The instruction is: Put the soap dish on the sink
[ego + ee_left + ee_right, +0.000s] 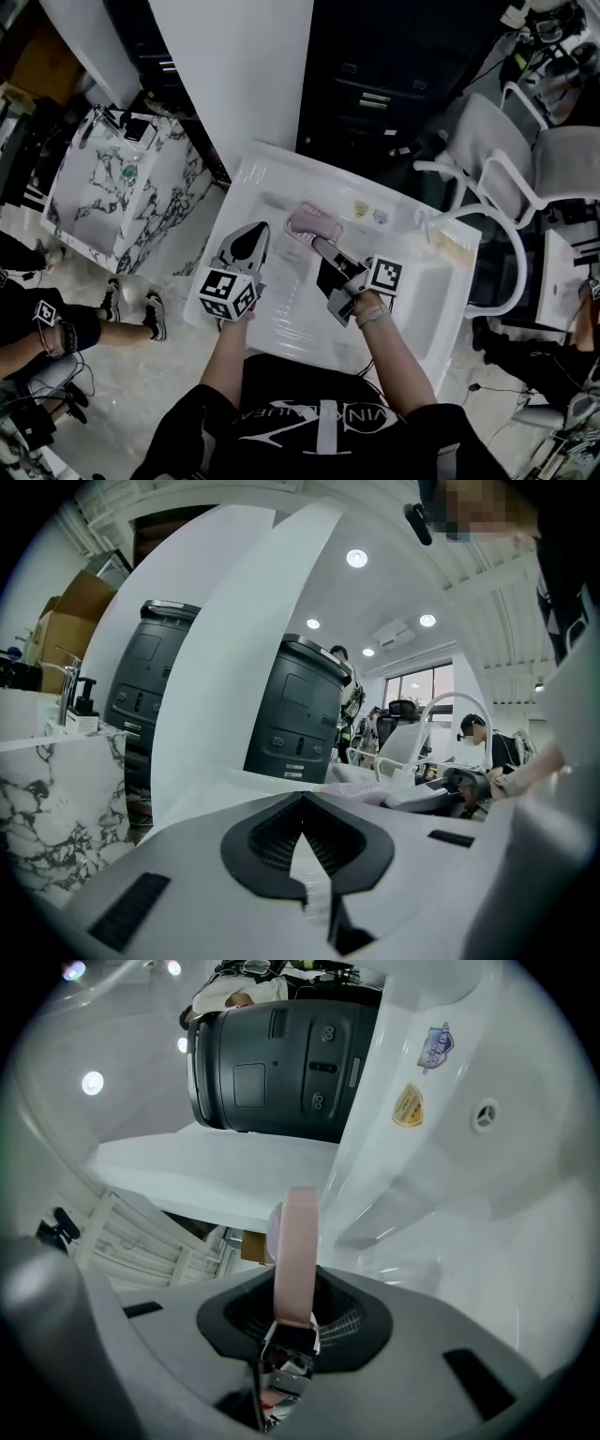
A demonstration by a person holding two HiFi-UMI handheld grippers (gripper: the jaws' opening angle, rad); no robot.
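The pink soap dish [312, 223] hangs over the basin of the white sink [265, 178], near its back wall. My right gripper [322, 247] is shut on the dish's near rim. In the right gripper view the dish [298, 1241] stands edge-on between the jaws, with the sink's inner wall [487, 1194] behind it. My left gripper [257, 234] hovers over the left part of the sink, its jaws together and empty. In the left gripper view the left gripper [302, 801] points across the sink rim, and the dish [361, 792] shows pale to the right.
A marble-patterned cabinet [112, 187] stands left of the sink. Dark machines [394, 75] and a white panel [234, 75] are behind it. White chairs [525, 159] and a curved white pipe [502, 244] are at the right. A person's legs [56, 328] lie at the left.
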